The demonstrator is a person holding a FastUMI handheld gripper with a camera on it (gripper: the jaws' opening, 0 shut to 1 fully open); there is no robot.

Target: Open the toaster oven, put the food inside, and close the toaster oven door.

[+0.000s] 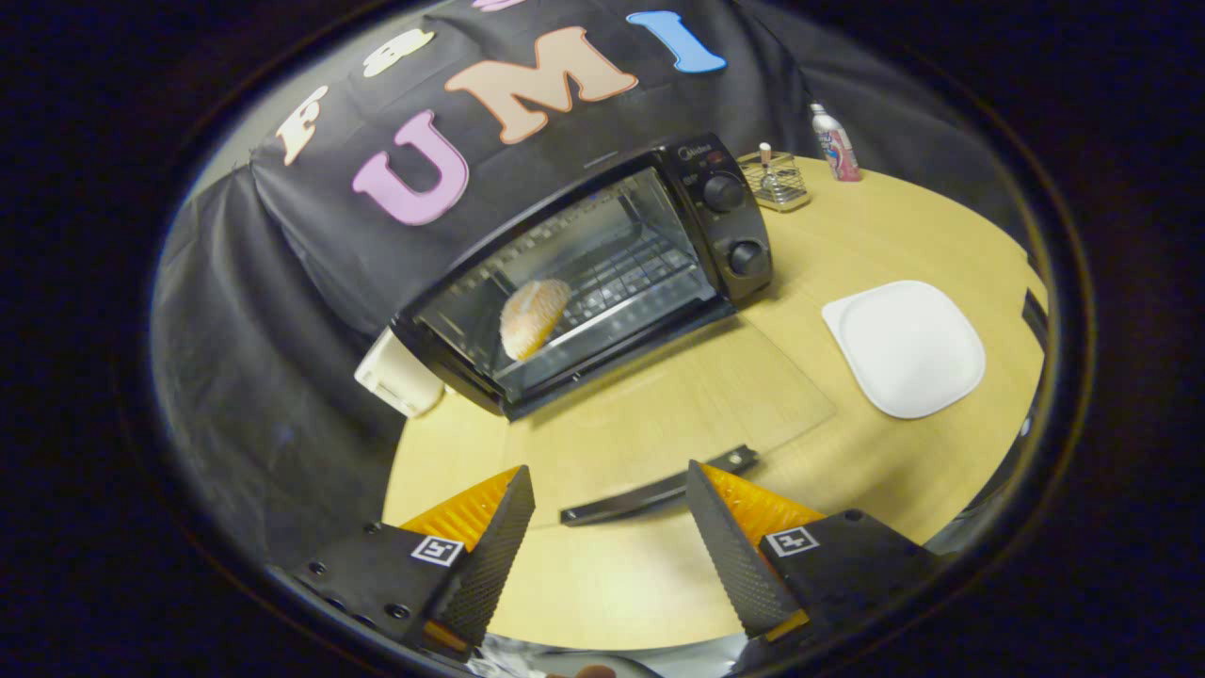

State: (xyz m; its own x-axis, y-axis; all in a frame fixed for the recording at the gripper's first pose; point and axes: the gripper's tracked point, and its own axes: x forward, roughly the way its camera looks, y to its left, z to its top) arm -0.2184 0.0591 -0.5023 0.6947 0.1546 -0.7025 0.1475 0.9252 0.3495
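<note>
Two fingers of my gripper (610,490) gape empty near the toaster oven (602,273) door handle (659,490); bun (533,316) inside; lifting off-centre risks slipping

Dim warm light, fisheye bending at edges, faint glare, sharp centre

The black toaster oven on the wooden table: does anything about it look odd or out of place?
Nothing looks damaged. The black toaster oven has its glass door folded down flat, and the round bread roll sits inside on the rack. The open tool is just before the door handle.
</note>
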